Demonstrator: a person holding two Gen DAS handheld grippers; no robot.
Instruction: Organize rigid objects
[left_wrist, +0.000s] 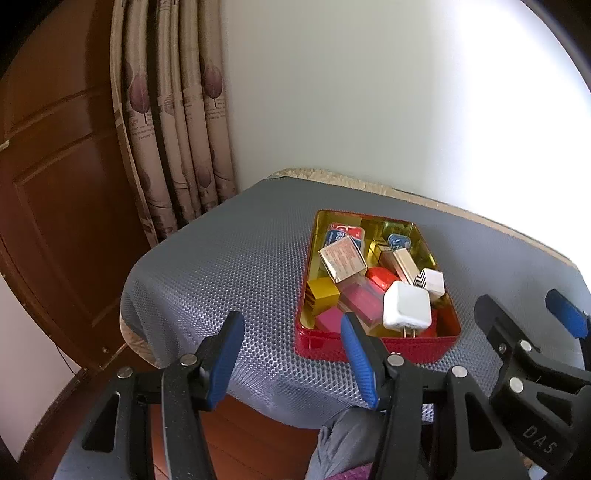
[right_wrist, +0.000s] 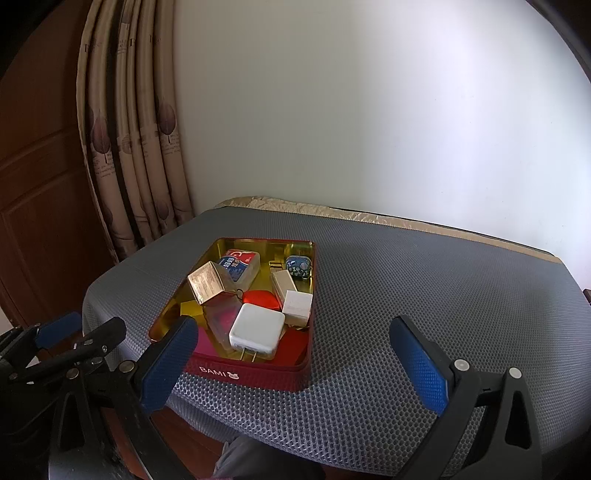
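Note:
A red tin (left_wrist: 369, 347) (right_wrist: 251, 373) with a gold inside stands on the grey mesh mat. It holds several small items. Among them are a white charger (left_wrist: 406, 308) (right_wrist: 256, 328), a tan box (left_wrist: 341, 258) (right_wrist: 207, 282), a blue and red pack (left_wrist: 341, 234) (right_wrist: 240, 266) and a small blue patterned case (left_wrist: 398, 242) (right_wrist: 298, 266). A yellow block (left_wrist: 323, 291) and a pink box (left_wrist: 360, 301) lie there too. My left gripper (left_wrist: 291, 325) (right_wrist: 94, 321) hovers open before the tin's near left corner. My right gripper (right_wrist: 293, 328) (left_wrist: 517, 301) stands wide open at the tin's near right side. Neither holds anything.
The grey mat (left_wrist: 240, 258) covers a small table against a white wall. A patterned curtain (left_wrist: 177, 129) and a brown wooden door (left_wrist: 55, 166) stand to the left. A person's knee in grey trousers (left_wrist: 351, 435) shows below the table's front edge.

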